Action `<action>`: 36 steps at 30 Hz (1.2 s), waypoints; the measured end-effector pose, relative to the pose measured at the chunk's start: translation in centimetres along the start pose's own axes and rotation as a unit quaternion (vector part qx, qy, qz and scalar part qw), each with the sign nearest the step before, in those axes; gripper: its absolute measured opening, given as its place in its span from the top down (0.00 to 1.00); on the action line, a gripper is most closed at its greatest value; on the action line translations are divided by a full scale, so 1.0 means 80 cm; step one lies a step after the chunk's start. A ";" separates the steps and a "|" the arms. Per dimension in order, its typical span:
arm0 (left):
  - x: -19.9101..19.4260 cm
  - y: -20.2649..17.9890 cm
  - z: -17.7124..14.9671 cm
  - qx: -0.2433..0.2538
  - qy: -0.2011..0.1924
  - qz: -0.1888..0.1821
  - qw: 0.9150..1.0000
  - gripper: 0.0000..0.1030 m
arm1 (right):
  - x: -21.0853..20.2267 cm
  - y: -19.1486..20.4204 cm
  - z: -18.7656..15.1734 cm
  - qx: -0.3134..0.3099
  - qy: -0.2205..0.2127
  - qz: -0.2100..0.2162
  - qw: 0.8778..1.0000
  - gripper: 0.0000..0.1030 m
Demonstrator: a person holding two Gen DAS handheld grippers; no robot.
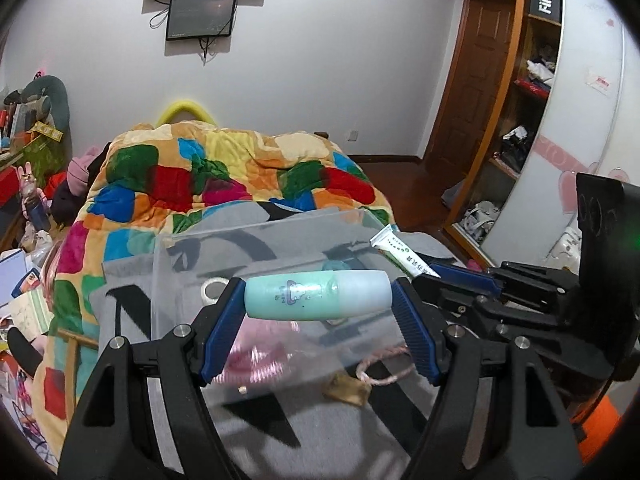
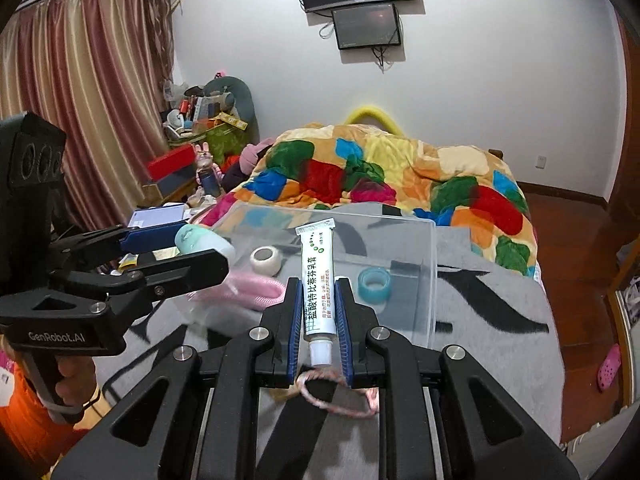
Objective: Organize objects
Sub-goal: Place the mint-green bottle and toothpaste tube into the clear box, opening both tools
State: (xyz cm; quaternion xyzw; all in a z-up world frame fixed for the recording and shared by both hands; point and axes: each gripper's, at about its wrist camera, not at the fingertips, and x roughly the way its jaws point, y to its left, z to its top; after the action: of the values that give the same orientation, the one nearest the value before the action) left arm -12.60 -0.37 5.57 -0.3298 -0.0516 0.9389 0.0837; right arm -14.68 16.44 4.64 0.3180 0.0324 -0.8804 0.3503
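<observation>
My left gripper [image 1: 318, 298] is shut on a mint-green bottle [image 1: 316, 295], held sideways above the clear plastic bin [image 1: 176, 264]. My right gripper [image 2: 318, 300] is shut on a white ointment tube [image 2: 317, 280], cap toward me, over the bin's near edge [image 2: 432, 280]. Inside the bin lie a white tape roll [image 2: 265, 260], a blue tape roll [image 2: 375, 280] and a pink fuzzy item [image 2: 256, 286]. The left gripper with the bottle [image 2: 200, 244] shows at the bin's left in the right wrist view. The tube [image 1: 400, 252] shows at right in the left wrist view.
The bin sits on a grey blanket [image 2: 500, 320] on a bed with a colourful quilt [image 1: 224, 176]. A pink cord loop [image 2: 340, 396] and a tan scrap [image 1: 346, 390] lie on the blanket near me. Clutter fills the left bedside [image 2: 200, 128]. A wardrobe [image 1: 528, 100] stands at right.
</observation>
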 end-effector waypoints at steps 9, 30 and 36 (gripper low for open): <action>0.066 0.017 0.000 -0.020 0.058 0.013 0.998 0.29 | 0.053 -0.030 0.000 0.027 0.043 -0.022 0.998 0.86; 0.025 -0.007 -0.008 0.011 0.032 0.034 0.999 0.16 | 0.042 -0.038 -0.010 0.026 0.060 -0.032 0.997 0.78; -0.012 -0.009 -0.035 0.029 0.013 0.064 0.997 0.11 | -0.003 -0.032 -0.018 0.009 0.037 -0.038 0.999 0.66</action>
State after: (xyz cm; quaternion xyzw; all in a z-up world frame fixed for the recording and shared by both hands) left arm -10.04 0.30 4.09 -0.3424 -0.0023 0.9389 0.0339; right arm -15.38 18.91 3.23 0.3523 0.0494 -0.8808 0.3126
